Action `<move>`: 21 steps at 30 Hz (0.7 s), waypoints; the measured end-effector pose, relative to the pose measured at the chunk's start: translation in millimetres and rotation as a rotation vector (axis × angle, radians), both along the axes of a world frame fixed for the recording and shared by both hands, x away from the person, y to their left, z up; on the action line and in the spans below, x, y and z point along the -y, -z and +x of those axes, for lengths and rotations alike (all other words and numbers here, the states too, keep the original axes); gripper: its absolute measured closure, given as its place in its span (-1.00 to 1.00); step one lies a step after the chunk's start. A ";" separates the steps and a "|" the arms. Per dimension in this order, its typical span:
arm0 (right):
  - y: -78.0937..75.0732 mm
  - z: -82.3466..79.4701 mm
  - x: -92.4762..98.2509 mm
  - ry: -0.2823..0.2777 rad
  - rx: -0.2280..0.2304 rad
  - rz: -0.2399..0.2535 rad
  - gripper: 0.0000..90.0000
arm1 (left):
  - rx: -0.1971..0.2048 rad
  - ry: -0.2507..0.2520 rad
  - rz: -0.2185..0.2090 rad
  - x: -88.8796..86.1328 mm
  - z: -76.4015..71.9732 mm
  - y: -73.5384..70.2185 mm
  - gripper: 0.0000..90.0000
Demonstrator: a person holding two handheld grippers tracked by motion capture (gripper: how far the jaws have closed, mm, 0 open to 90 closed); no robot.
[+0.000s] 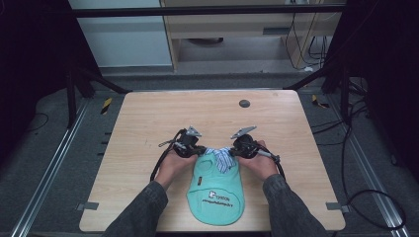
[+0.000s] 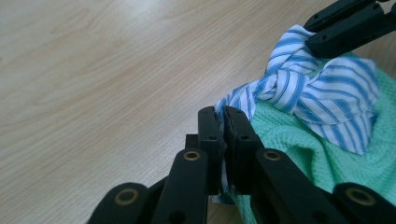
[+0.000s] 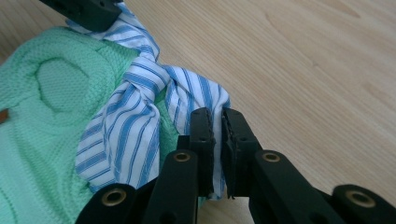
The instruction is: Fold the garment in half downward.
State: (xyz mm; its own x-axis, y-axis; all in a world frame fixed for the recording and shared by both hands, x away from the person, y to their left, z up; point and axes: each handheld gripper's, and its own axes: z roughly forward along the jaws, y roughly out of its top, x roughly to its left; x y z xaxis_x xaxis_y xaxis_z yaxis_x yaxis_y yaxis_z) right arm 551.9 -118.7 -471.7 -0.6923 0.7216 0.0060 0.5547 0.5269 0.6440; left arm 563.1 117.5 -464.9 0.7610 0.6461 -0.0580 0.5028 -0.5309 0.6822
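Two sleeved forearms reach in over the near edge of the pale wooden bench (image 1: 148, 113). Nearest lies a small mint-green knitted garment (image 1: 216, 190), flat on the wood, with white printed lettering too small to read. At its far end sits a blue-and-white striped knotted collar (image 1: 221, 155). The left tool (image 2: 218, 122) pinches one collar tip, the right tool (image 3: 215, 122) the other. Beyond sits a dark round disc (image 1: 244, 103).
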 end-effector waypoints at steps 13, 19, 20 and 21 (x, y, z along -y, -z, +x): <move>-28.5 -6.1 -0.8 -0.044 0.062 -0.016 0.86 | 0.048 0.024 0.011 -0.8 -4.4 -25.9 0.92; -35.4 -6.6 -1.3 -0.059 0.072 -0.022 0.86 | 0.041 0.031 0.021 -1.3 -2.6 -29.0 0.92; -36.2 -7.0 -1.5 -0.056 0.075 -0.021 0.86 | 0.042 0.031 0.020 -1.8 -2.7 -29.6 0.92; -37.0 -7.3 -1.1 -0.062 0.076 -0.026 0.86 | 0.037 0.028 0.014 -2.6 -3.2 -31.0 0.92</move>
State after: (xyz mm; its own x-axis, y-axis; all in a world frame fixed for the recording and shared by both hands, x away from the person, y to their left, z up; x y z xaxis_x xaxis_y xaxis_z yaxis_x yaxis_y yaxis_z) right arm 544.7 -117.5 -434.6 -0.7333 0.6768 -0.0659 0.4709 0.5754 0.6687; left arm 559.8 120.1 -433.9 0.7802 0.6252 -0.0210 0.4625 -0.5539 0.6924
